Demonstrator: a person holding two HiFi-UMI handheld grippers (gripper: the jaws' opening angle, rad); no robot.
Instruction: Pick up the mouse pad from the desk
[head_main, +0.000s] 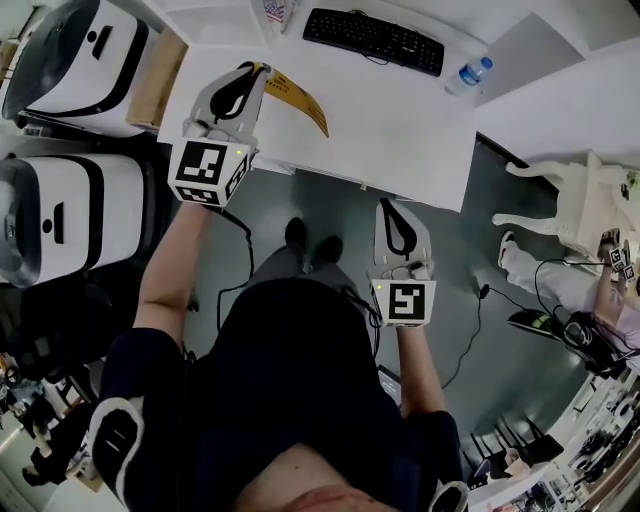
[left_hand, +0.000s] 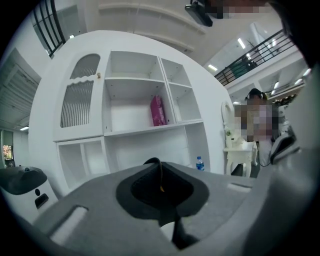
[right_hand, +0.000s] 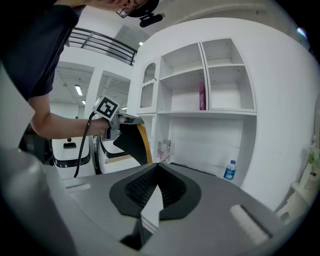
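The mouse pad (head_main: 298, 98), yellow on one face and black on the other, hangs lifted off the white desk (head_main: 400, 130), curling down to the right from my left gripper (head_main: 262, 70). That gripper is shut on the pad's edge. In the left gripper view only a thin dark edge of the mouse pad (left_hand: 160, 174) shows between the closed jaws of the left gripper (left_hand: 160, 165). The right gripper view shows the mouse pad (right_hand: 132, 142) dangling under the left gripper (right_hand: 131, 120). My right gripper (head_main: 392, 205) hovers at the desk's front edge, shut and holding nothing, as the right gripper (right_hand: 157, 167) shows in its own view.
A black keyboard (head_main: 375, 38) and a water bottle (head_main: 468, 75) lie at the desk's far side. White machines (head_main: 80, 60) stand left of the desk. A shelf unit with a pink item (left_hand: 158, 111) rises behind it. A small white table (head_main: 580, 200) and a seated person (head_main: 600, 295) are to the right.
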